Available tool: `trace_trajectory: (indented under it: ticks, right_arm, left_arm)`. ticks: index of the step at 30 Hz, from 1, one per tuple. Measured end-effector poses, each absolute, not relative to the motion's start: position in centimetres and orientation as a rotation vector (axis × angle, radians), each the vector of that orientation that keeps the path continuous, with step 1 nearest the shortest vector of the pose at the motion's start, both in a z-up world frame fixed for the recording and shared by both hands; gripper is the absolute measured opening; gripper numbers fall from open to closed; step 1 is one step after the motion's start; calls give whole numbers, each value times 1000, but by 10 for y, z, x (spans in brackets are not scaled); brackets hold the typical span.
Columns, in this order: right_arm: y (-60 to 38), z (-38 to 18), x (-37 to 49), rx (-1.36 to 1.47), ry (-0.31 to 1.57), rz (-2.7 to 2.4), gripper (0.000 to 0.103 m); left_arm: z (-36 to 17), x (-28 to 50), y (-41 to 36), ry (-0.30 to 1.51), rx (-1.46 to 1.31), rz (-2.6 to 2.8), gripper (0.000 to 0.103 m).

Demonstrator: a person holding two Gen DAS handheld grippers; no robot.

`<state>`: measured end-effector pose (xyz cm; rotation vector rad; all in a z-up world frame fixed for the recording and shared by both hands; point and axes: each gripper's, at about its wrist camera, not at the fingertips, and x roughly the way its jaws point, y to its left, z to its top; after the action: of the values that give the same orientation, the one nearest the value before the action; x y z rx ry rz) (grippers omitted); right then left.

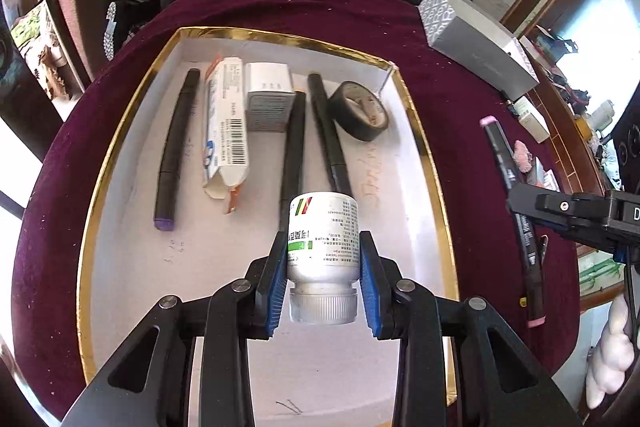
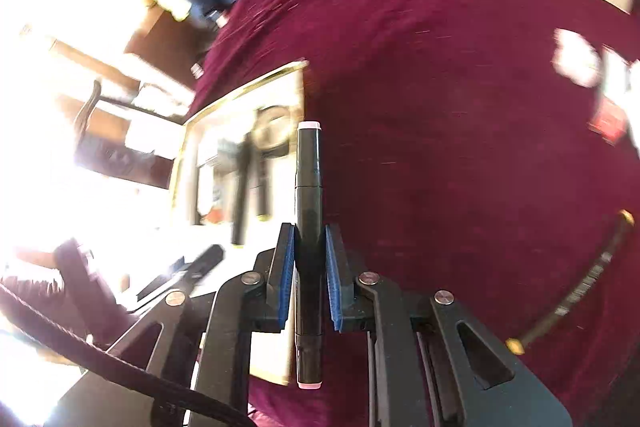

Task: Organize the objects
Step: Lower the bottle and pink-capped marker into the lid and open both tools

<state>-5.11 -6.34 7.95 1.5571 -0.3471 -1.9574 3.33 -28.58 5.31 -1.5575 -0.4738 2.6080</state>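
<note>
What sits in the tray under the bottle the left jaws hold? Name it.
The white bottle hangs over the tray. Two black markers lie just beyond it, tape roll farther back. The white floor nearer the left gripper looks bare, so nothing visible blocks setting it there.

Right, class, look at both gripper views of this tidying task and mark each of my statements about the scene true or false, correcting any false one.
1. The left gripper holds a white pill bottle. True.
2. The bottle's cap points away from the camera. False: the cap is at the near end, toward the camera.
3. The right gripper is shut on a black marker with pink ends. True.
4. The gold-rimmed tray holds only markers. False: it also holds a roll of black tape, a toothpaste box and a small white box.
5. The tray sits on a green cloth. False: the cloth is dark red.
</note>
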Motion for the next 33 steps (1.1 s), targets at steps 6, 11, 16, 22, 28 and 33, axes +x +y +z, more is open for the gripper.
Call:
trace_trajectory:
  ticks: [6,11,16,22,28,33]
  right_arm:
    - [-134,63,-51,1598,-145,-1934,13]
    - [-174,45,-63,1645,23,-1984,13]
    - [-193,34,-61,1668,168,-2017,13]
    - [-191,29,-64,1700,138,-2004,15]
    - [-180,43,-68,1669,52,-2027,29]
    - [-154,68,-69,1577,-53,-2092,34]
  left_arm:
    - [42,22,-311,-438,-1599,2644,28]
    - [31,9,-309,-340,-1649,2641,28]
    - [32,5,-309,-284,-1664,2653,29]
    - [45,7,-323,-356,-1659,2673,41]
    - [58,16,-327,-455,-1667,2685,41]
    - [81,25,-318,-527,-1615,2720,41]
